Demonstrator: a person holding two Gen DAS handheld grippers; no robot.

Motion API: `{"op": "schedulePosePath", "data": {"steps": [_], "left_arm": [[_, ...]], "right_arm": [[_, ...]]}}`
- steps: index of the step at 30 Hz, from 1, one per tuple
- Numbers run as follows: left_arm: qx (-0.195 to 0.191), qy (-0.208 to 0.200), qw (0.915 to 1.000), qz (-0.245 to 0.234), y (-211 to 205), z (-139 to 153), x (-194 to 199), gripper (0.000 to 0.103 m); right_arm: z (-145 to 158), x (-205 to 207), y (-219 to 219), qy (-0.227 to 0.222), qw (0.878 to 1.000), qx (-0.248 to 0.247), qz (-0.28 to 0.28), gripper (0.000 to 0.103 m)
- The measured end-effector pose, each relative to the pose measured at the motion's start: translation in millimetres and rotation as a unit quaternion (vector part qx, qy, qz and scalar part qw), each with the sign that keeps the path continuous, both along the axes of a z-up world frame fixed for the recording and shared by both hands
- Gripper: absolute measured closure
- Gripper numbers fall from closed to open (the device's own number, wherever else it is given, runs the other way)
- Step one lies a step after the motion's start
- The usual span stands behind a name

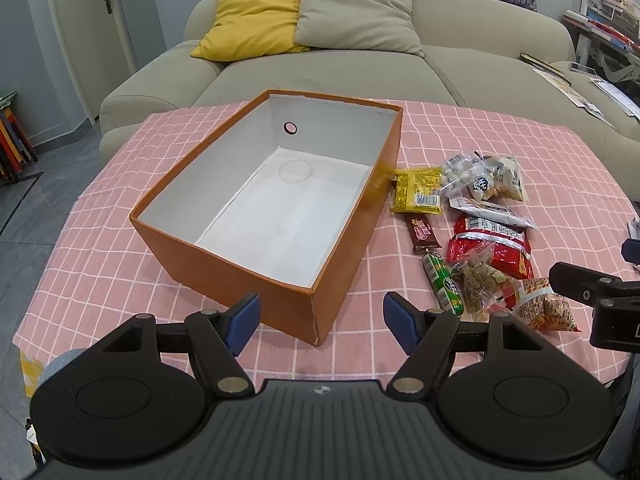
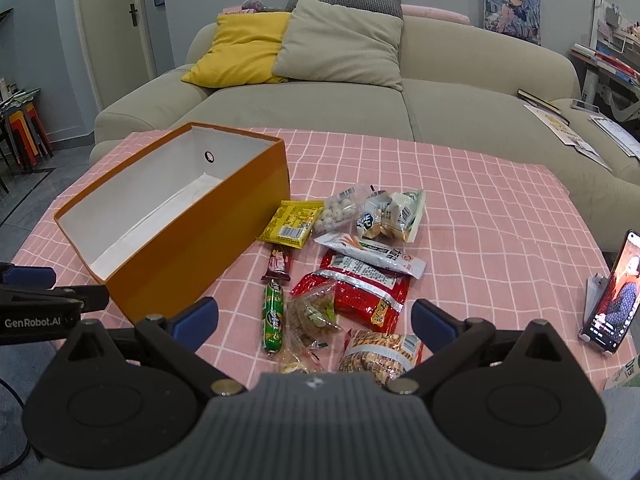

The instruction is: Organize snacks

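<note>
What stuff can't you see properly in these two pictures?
- Peanut packet: right wrist view, its near end is hidden behind the right gripper body.
- Small sweets: same view, partly cut off by that body, too small to identify.
- Orange box: right wrist view, its near wall hides most of the floor inside.
- Print on the yellow packet: left wrist view, too small to read.

Table with pink grid cloth (image 1: 460, 128). Orange box (image 1: 224, 248) sits left of centre, open top, white inside, nothing in it. Snack pile just right of it: yellow packet (image 2: 291, 223) nearly touching the box wall, brown bar (image 2: 279, 264), green sausage stick (image 2: 273, 317), red bag (image 2: 366, 294), white sachet (image 2: 370, 254), several clear bags. Phone (image 2: 612, 300) propped upright near the right edge.
</note>
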State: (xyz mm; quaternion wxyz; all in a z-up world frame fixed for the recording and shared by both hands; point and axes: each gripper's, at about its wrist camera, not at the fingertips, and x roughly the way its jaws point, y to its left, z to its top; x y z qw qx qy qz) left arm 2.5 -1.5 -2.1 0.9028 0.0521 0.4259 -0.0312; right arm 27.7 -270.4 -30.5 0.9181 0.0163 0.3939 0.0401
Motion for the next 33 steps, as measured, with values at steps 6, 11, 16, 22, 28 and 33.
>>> {"op": "schedulePosePath", "data": {"steps": [6,11,16,22,28,33], "left_arm": [[-0.001,0.003,1.0,0.003,1,-1,0,0.021],[0.0,0.003,1.0,0.003,1,-1,1,0.021],[0.0,0.004,1.0,0.002,1,-1,1,0.021],[-0.002,0.002,1.0,0.004,1,-1,1,0.021],[-0.019,0.005,0.9998,0.004,4,1,0,0.022],[-0.051,0.017,0.9984,-0.019,3,4,0,0.032]], "right_arm": [[-1,1,0,0.004,1.0,-0.001,-0.001,0.004],[-2,1,0,0.003,1.0,-0.002,-0.001,0.004],[-2,1,0,0.004,1.0,-0.001,-0.001,0.004],[-2,1,0,0.003,1.0,-0.002,-0.001,0.004],[-3,0,0,0.003,1.0,-0.003,0.006,0.004],[-5,-10,-3,-0.014,0.999,0.005,0.044,0.005]]}}
